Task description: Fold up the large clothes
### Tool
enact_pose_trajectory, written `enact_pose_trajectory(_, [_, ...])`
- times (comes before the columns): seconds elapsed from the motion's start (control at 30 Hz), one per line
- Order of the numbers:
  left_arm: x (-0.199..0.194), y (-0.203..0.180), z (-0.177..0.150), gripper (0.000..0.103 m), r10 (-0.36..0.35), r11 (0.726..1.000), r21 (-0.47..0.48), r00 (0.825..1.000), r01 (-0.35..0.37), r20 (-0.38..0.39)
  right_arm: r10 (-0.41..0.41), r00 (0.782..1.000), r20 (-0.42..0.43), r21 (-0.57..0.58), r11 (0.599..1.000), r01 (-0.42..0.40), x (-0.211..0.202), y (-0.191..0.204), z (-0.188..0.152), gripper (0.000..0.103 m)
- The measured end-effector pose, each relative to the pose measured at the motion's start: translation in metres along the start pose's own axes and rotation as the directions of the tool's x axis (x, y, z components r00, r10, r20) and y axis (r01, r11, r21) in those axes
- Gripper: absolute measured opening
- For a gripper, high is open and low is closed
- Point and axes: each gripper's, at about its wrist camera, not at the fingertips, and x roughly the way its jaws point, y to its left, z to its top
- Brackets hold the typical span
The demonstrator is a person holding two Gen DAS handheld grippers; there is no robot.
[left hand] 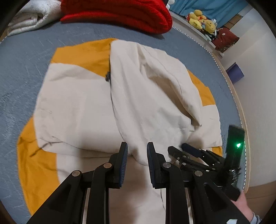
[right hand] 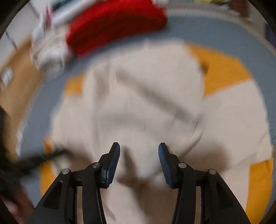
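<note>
A large cream and orange garment lies spread on the grey-blue bed, with a cream fold laid over its middle towards me. My left gripper hovers over the near end of that fold, its jaws slightly apart and its pads not pressing the cloth. My right gripper sits just to its right, low over the garment's near right edge. In the blurred right wrist view the right gripper stands open above the cream garment, with nothing between its fingers.
A red knitted item and a white blanket lie at the far end of the bed. Plush toys and a dark red box sit beyond the bed's right edge. A hand holds the right gripper.
</note>
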Motion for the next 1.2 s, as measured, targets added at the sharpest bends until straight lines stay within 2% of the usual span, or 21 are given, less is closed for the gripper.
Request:
enact_pose_trajectory(0.13, [-0.023, -0.005, 0.0, 0.021, 0.003, 1.0, 0.026, 0.998, -0.004, 0.06, -0.021, 0.997, 0.073, -0.036, 0.999, 0.024, -0.026, 0.013, 0.002, 0.048])
enact_pose_trajectory(0.23, [-0.057, -0.006, -0.005, 0.021, 0.006, 0.998, 0.063, 0.991, -0.014, 0.135, -0.059, 0.973, 0.225, -0.094, 0.992, 0.082, -0.076, 0.026, 0.008, 0.048])
enact_pose_trajectory(0.3, [-0.08, -0.007, -0.013, 0.021, 0.008, 0.995, 0.096, 0.982, -0.026, 0.188, -0.06, 0.931, 0.361, -0.119, 0.987, 0.11, -0.127, 0.032, 0.006, 0.048])
enact_pose_trajectory(0.33, [-0.091, -0.01, -0.017, 0.021, 0.005, 0.993, 0.114, 0.978, -0.03, 0.21, -0.061, 0.914, 0.402, -0.123, 0.985, 0.12, -0.147, 0.031, 0.005, 0.048])
enact_pose_trajectory(0.37, [-0.109, -0.012, -0.026, 0.021, -0.001, 0.989, 0.146, 0.969, -0.036, 0.247, -0.063, 0.887, 0.457, -0.123, 0.983, 0.134, -0.173, 0.034, -0.001, 0.048])
enact_pose_trajectory(0.43, [-0.136, -0.016, -0.039, 0.021, -0.003, 0.983, 0.177, 0.953, -0.053, 0.302, -0.046, 0.842, 0.538, -0.109, 0.986, 0.124, -0.224, 0.033, -0.012, 0.048])
enact_pose_trajectory(0.5, [-0.165, -0.014, -0.057, 0.021, -0.003, 0.984, 0.169, 0.935, -0.061, 0.355, -0.044, 0.796, 0.603, -0.08, 0.99, 0.115, -0.275, 0.03, -0.031, 0.048])
enact_pose_trajectory(0.57, [-0.194, -0.01, -0.077, 0.021, -0.018, 0.984, 0.17, 0.921, -0.053, 0.39, -0.051, 0.762, 0.646, -0.039, 0.994, 0.099, -0.319, 0.014, -0.06, 0.048])
enact_pose_trajectory(0.63, [-0.218, -0.009, -0.1, 0.021, -0.026, 0.984, 0.173, 0.911, -0.05, 0.411, -0.044, 0.745, 0.666, -0.009, 0.998, 0.068, -0.355, 0.0, -0.091, 0.051])
enact_pose_trajectory(0.7, [-0.238, -0.004, -0.129, 0.021, -0.033, 0.984, 0.171, 0.91, -0.042, 0.413, -0.066, 0.742, 0.667, -0.002, 0.996, 0.09, -0.378, -0.015, -0.123, 0.052])
enact_pose_trajectory(0.77, [-0.25, 0.003, -0.16, 0.021, -0.039, 0.986, 0.166, 0.915, -0.031, 0.402, -0.129, 0.747, 0.652, 0.025, 0.989, 0.149, -0.39, -0.03, -0.163, 0.052])
enact_pose_trajectory(0.87, [-0.255, 0.021, -0.201, 0.02, -0.027, 0.988, 0.152, 0.928, -0.032, 0.372, -0.179, 0.787, 0.59, 0.1, 0.984, 0.148, -0.392, -0.064, -0.216, 0.052])
enact_pose_trajectory(0.97, [-0.248, 0.055, -0.244, 0.016, 0.016, 0.997, 0.071, 0.943, -0.041, 0.331, -0.215, 0.806, 0.552, 0.154, 0.976, 0.154, -0.381, -0.091, -0.257, 0.052])
enact_pose_trajectory(1.03, [-0.237, 0.073, -0.264, 0.015, 0.041, 0.999, 0.006, 0.952, -0.045, 0.302, -0.23, 0.823, 0.519, 0.193, 0.97, 0.15, -0.362, -0.107, -0.277, 0.048])
enact_pose_trajectory(1.1, [-0.213, 0.093, -0.283, 0.015, 0.072, 0.996, -0.068, 0.974, -0.059, 0.216, -0.244, 0.859, 0.451, 0.238, 0.96, 0.147, -0.338, -0.123, -0.295, 0.046])
enact_pose_trajectory(1.13, [-0.198, 0.102, -0.285, 0.013, 0.089, 0.99, -0.119, 0.987, -0.072, 0.138, -0.249, 0.876, 0.413, 0.25, 0.956, 0.154, -0.332, -0.132, -0.3, 0.045])
enact_pose_trajectory(1.17, [-0.186, 0.109, -0.285, 0.012, 0.075, 0.985, -0.161, 0.994, -0.062, 0.08, -0.234, 0.896, 0.377, 0.26, 0.955, 0.141, -0.324, -0.14, -0.302, 0.045])
enact_pose_trajectory(1.2, [-0.176, 0.115, -0.284, 0.012, 0.048, 0.98, -0.194, 0.998, -0.039, 0.04, -0.223, 0.904, 0.365, 0.263, 0.956, 0.13, -0.323, -0.148, -0.31, 0.045])
